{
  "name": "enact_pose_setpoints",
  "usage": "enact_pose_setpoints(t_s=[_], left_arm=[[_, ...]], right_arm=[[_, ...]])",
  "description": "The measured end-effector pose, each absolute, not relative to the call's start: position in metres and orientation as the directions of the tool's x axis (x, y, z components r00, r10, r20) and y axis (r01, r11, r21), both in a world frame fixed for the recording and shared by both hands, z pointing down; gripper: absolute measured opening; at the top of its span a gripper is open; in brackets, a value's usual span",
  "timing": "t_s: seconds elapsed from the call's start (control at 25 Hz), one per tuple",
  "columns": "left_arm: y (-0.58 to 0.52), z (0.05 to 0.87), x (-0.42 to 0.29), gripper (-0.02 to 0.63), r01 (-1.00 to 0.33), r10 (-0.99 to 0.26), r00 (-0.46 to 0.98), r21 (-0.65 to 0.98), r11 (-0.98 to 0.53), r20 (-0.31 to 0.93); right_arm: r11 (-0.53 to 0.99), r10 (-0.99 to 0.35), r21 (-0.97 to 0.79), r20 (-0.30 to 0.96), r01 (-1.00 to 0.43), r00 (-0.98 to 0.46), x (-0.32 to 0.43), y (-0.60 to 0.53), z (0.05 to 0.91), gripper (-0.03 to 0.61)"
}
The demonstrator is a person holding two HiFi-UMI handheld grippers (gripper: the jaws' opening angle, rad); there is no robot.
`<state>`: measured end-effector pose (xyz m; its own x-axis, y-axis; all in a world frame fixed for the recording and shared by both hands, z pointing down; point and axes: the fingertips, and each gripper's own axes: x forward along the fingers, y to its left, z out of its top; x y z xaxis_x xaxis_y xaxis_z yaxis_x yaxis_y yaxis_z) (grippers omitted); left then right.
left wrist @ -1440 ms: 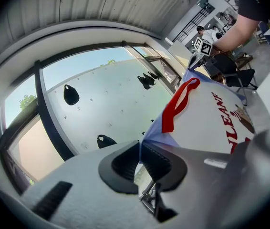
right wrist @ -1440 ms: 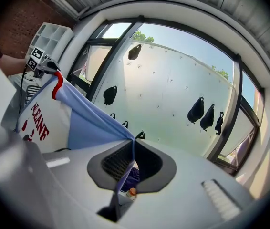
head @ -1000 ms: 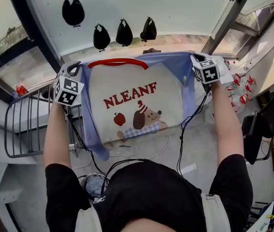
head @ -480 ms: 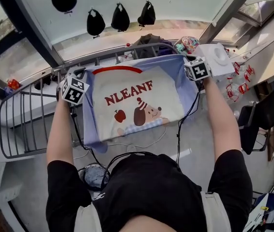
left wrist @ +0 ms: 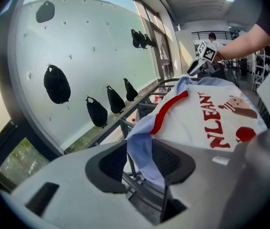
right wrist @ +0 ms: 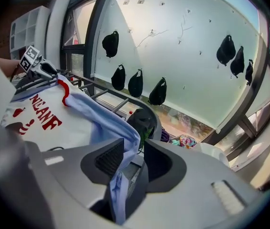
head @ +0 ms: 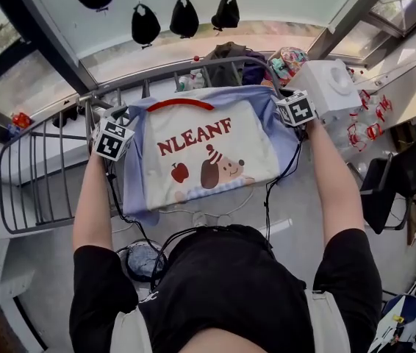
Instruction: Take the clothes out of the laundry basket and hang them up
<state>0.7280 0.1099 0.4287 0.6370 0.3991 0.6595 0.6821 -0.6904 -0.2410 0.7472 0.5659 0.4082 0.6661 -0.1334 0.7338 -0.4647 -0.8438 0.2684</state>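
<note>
A white shirt (head: 201, 153) with pale blue sleeves, a red collar and red lettering hangs spread by its shoulders over the top bar of a grey metal rack (head: 46, 160). My left gripper (head: 117, 115) is at its left shoulder and my right gripper (head: 283, 94) at its right. Both sets of jaws have just been opening. In the left gripper view the blue sleeve (left wrist: 142, 151) hangs loose between the parted pads of my left gripper (left wrist: 140, 157). In the right gripper view the blue fabric (right wrist: 118, 149) lies against one pad of my right gripper (right wrist: 134, 159), with a gap to the other.
Dark and colourful clothes (head: 226, 54) hang over the rack's far side. A white box (head: 329, 87) stands at the right. Black bags (head: 184, 17) hang on the window behind. A round basket (head: 142, 259) with bluish cloth sits on the floor by the person's left side.
Both hands have come down with the shirt, from held up in front of the window to the rack's top bar. The shirt's shoulders now rest at the rail.
</note>
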Motion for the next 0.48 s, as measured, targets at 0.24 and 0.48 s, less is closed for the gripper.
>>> enact_pose_setpoints(t_s=[0.24,0.48], left_arm=[[0.113,0.409,0.712,0.182,0.613,0.385,0.702,-0.231,-0.756,0.599],[0.136,0.345,0.69,0.097,0.494,0.373,0.827,-0.227,-0.84,0.421]], right_arm=[[-0.835,-0.212,0.248,0.679,-0.492,0.703,0.731,0.565,0.394,0.18],[-0.884,-0.276,0.207,0.494,-0.42,0.824,0.713,0.564,0.336,0.101]])
